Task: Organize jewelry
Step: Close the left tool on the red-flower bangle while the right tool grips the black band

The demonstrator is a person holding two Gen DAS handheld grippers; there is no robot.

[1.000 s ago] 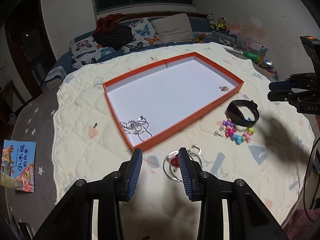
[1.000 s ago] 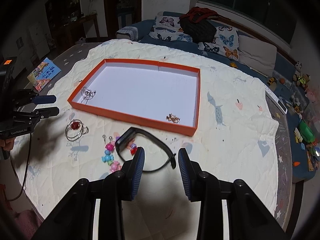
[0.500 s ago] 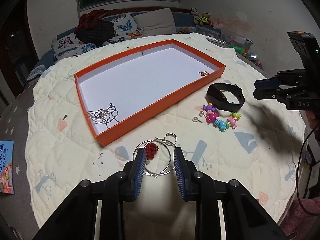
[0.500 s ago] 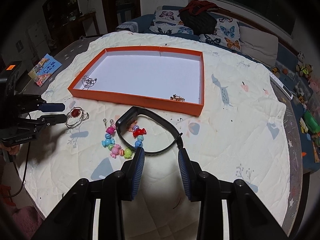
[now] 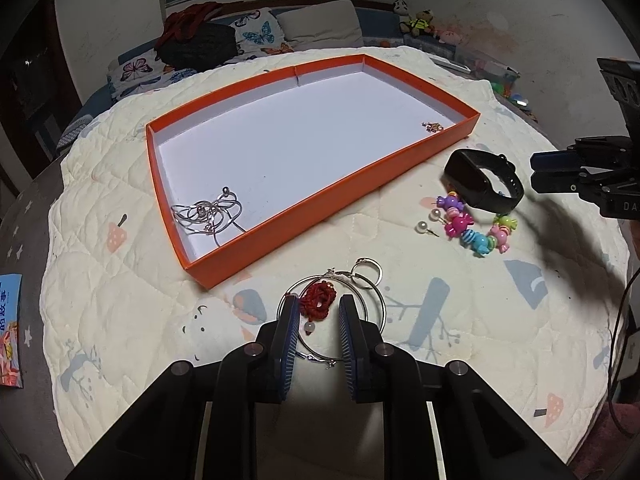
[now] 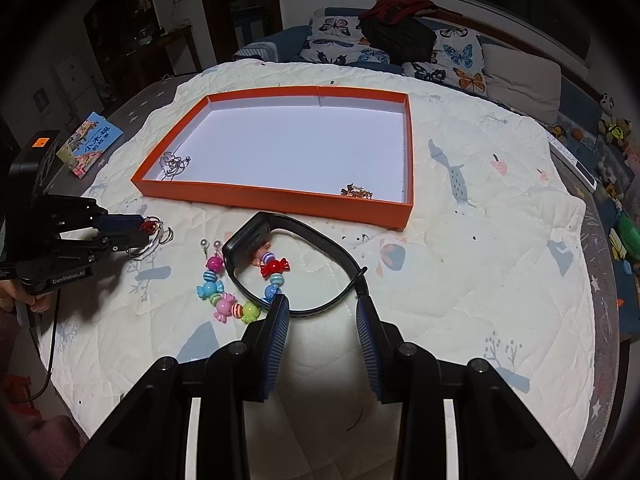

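An orange tray (image 5: 320, 196) (image 6: 280, 200) holds tangled silver chains (image 5: 208, 212) (image 6: 174, 162) and a small gold piece (image 5: 432, 126) (image 6: 356, 192). My left gripper (image 5: 318, 312) (image 6: 146, 228) is low over the quilt. Its jaws are closing around a red cord knot (image 5: 318, 300) lying inside silver hoops (image 5: 368, 274), with a thin gap still at each pad. My right gripper (image 6: 320, 306) (image 5: 536, 170) is open, straddling the near end of a black wristband (image 6: 304, 232) (image 5: 484, 180). A candy-bead bracelet (image 6: 224, 292) (image 5: 476, 232) and two pearl studs (image 6: 210, 244) (image 5: 422, 226) lie beside the band.
A quilted cover (image 5: 120, 280) drapes the round table. A picture book (image 6: 90, 144) (image 5: 8, 328) lies at the table's left edge. Behind stands a sofa with butterfly cushions (image 6: 456, 60) and a dark bag (image 5: 200, 44). Toys (image 6: 616, 128) crowd the right side.
My left gripper has sunk toward the quilt and its jaws have narrowed around the red cord and hoops. The right gripper has edged closer over the black wristband with its opening unchanged.
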